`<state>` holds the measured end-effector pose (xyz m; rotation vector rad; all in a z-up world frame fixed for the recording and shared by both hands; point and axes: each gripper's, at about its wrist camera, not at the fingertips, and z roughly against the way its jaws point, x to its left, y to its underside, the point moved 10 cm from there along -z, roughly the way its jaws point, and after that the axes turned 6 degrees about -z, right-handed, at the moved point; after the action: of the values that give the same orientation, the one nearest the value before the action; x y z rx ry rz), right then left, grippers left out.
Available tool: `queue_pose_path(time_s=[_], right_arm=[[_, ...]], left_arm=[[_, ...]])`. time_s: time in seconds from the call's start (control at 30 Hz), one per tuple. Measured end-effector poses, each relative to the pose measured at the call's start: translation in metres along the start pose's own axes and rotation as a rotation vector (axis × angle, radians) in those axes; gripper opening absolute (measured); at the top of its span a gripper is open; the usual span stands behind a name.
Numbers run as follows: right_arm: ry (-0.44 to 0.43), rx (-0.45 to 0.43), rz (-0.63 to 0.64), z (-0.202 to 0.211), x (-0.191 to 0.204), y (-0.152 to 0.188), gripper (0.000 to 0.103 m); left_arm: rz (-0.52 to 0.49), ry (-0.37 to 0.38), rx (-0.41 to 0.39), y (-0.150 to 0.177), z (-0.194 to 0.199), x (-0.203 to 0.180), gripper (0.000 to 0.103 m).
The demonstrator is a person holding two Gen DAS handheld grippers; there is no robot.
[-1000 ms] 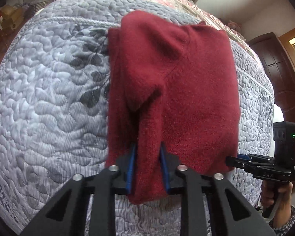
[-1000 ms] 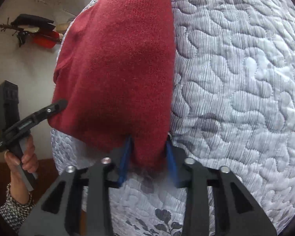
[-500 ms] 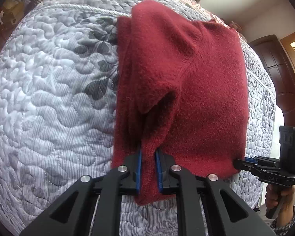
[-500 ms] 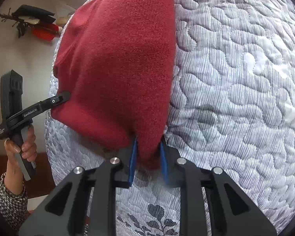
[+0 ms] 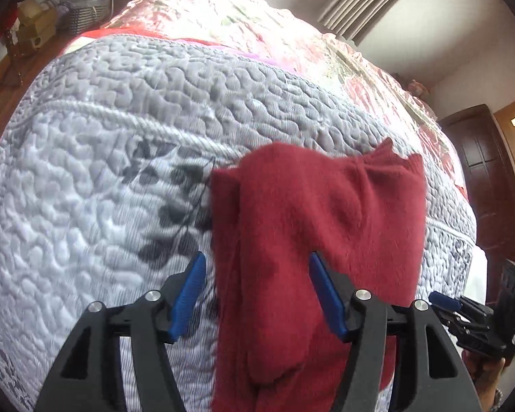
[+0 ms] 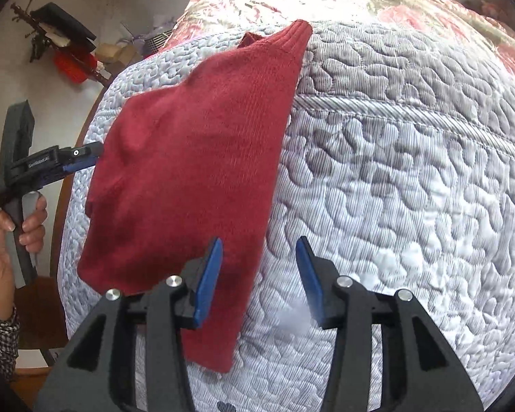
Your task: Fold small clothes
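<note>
A red sweater (image 5: pixel 312 240) is seen lying folded on the quilted bed (image 5: pixel 86 189). In the left wrist view the left gripper (image 5: pixel 257 292) is spread open, its blue fingers (image 5: pixel 189 286) straddling the garment's near edge without pinching it. Only the right wrist view shows the ribbed far corner — and the right gripper (image 6: pixel 261 279) held open over the sweater's right edge, bare quilt stretching away rightward.
</note>
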<state>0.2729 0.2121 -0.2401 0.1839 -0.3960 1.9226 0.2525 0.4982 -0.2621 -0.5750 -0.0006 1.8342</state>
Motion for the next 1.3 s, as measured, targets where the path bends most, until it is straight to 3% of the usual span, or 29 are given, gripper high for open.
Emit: queue_pose_path(time_s=[0.13,0.17,0.27,0.43,0.67,0.73,0.83,0.87,0.9,0.97,1.07,1.3], right_arm=[[0.016,0.007,0.006,-0.013,0.0,-0.01,0.045],[0.015,0.011,0.004,-0.017,0.0,-0.01,0.045],[0.006,0.019,-0.01,-0.025,0.004,-0.007,0.045],[-0.027,0.012,-0.022,-0.03,0.01,-0.006,0.045],[-0.013,0.018,-0.012,-0.044,0.022,-0.012,0.048],[-0.013,0.021,-0.011,-0.043,0.021,-0.013,0.048],[-0.001,0.013,0.002,-0.036,0.016,-0.012,0.048],[-0.001,0.008,0.002,-0.033,0.016,-0.012,0.049],[-0.005,0.002,0.0,-0.03,0.015,-0.013,0.049],[-0.033,-0.012,-0.02,-0.023,0.016,-0.015,0.053],[-0.085,-0.016,-0.044,-0.017,0.019,-0.02,0.058],[-0.092,0.025,-0.054,-0.037,0.025,-0.028,0.062]], left_arm=[[-0.027,-0.022,0.018,-0.018,-0.026,-0.006,0.056],[-0.031,-0.012,0.026,-0.018,-0.03,-0.006,0.038],[-0.041,-0.02,0.022,-0.019,-0.029,-0.005,0.018],[0.001,-0.024,-0.057,-0.018,-0.003,0.011,0.012],[0.009,-0.04,-0.033,-0.015,-0.028,0.015,0.011],[-0.019,-0.049,-0.032,-0.016,-0.025,0.011,0.013],[-0.031,-0.058,-0.017,-0.013,-0.017,0.01,0.025],[-0.026,-0.053,-0.013,-0.012,-0.013,0.01,0.032],[-0.022,-0.041,-0.008,-0.009,-0.008,0.01,0.051],[-0.025,0.018,0.011,-0.002,0.002,0.005,0.077],[-0.044,0.064,0.053,0.013,0.008,0.002,0.078],[-0.022,0.15,0.139,0.037,-0.018,-0.003,0.078]])
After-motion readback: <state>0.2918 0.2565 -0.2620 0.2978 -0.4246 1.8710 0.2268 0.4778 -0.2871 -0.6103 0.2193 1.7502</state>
